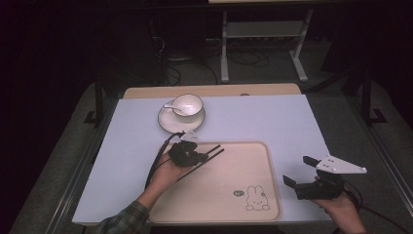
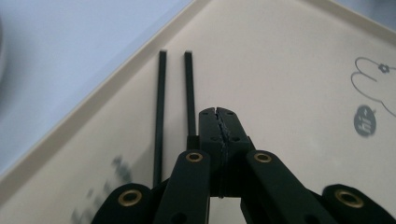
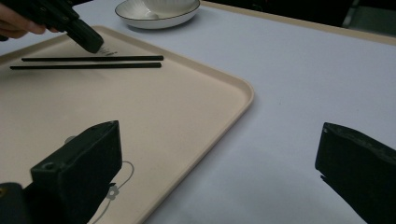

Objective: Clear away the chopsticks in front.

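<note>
**Two chopsticks on one tray, two grippers at the table**

One beige tray (image 1: 243,168) is seen on the pale tabletop (image 1: 272,117); two black chopsticks (image 3: 88,62) are laid side by side on its far left part, close together but apart along their length. One white cup (image 1: 187,104) is set on one saucer (image 1: 168,122) beyond the tray, with one small spoon (image 1: 170,107) resting at the cup's side. The left gripper (image 2: 218,116) is held over the tray just beside the chopsticks — its jaws are pressed together with nothing between them; whether it touches the nearer stick cannot be told, since the near ends of both sticks are hidden beneath it. The right gripper (image 1: 298,170) is held off the tray's right edge above the tabletop, jaws spread wide and empty; one rabbit drawing (image 1: 256,199) is printed on the tray, cut off in both gripper views.
</note>
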